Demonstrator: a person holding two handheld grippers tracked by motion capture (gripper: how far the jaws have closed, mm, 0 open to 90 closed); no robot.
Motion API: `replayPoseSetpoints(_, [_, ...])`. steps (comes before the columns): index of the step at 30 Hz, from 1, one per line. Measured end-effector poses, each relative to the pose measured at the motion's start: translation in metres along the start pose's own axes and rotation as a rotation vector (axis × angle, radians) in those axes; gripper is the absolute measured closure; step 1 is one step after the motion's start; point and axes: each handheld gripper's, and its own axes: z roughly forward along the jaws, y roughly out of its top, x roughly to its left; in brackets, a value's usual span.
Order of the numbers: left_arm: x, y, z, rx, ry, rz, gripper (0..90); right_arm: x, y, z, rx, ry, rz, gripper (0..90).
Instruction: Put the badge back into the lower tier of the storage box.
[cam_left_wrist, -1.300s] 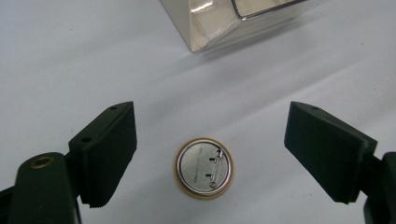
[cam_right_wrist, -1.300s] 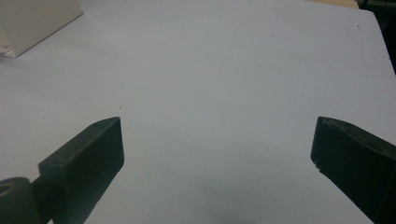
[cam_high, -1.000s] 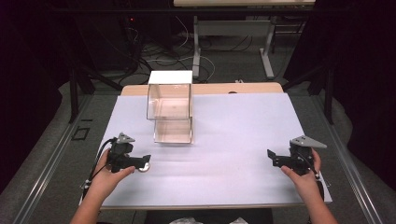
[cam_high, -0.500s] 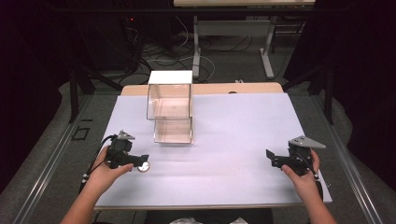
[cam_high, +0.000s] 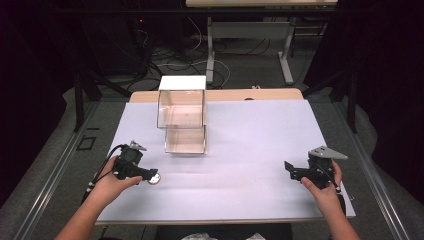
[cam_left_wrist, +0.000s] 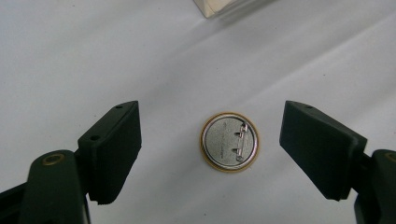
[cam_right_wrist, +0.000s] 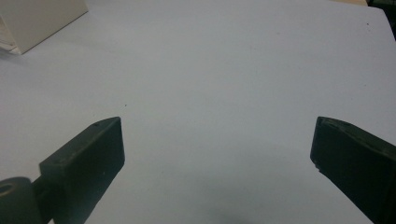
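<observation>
Since the pin badge lies back-up on the white sheet, at 7 o'clock from the clear box, the left gripper has just been narrowing around it, pads not touching yet. Looks like a pickup's coming. Right gripper sits wide open at 4 o'clock, holding nothing.

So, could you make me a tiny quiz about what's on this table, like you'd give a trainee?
1. True or false: the round metal pin badge lies pin side up on the white table sheet.
2. Which gripper has the badge between its jaws: A left gripper, B right gripper?
3. What stands at the table's far side?

Key: 1 true. 2 A; its jaws have just been closing, not yet touching the badge. 3 A clear plastic box with an open flap.
</observation>
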Motion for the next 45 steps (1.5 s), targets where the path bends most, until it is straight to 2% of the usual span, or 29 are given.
replayPoseSetpoints(2, [-0.001,0.0,0.002,0.008,0.003,-0.012,22.0,-0.001,0.0,0.0,-0.001,0.001,-0.011,2.7])
replayPoseSetpoints(5, [-0.002,0.0,0.004,0.028,-0.002,-0.005,22.9,0.0,0.0,0.001,-0.001,0.0,-0.009,2.7])
replayPoseSetpoints(13, [-0.003,0.001,0.013,0.045,-0.012,0.003,23.4,-0.001,0.0,0.001,0.005,-0.001,-0.01,2.7])
replayPoseSetpoints(36, [-0.002,0.001,0.025,0.106,0.01,0.02,24.9,0.001,-0.001,0.002,0.015,0.006,-0.022,3.2])
replayPoseSetpoints(42, [-0.005,0.003,0.03,0.131,0.0,0.009,26.5,0.001,-0.001,0.002,0.018,0.007,-0.02,3.4])
replayPoseSetpoints(43, [-0.005,0.003,0.031,0.134,0.001,0.019,26.8,0.001,-0.001,0.002,0.019,0.007,-0.018,3.4])
replayPoseSetpoints(45, [-0.007,0.004,0.032,0.143,0.001,0.008,27.5,0.001,-0.001,0.002,0.018,0.008,-0.023,3.5])
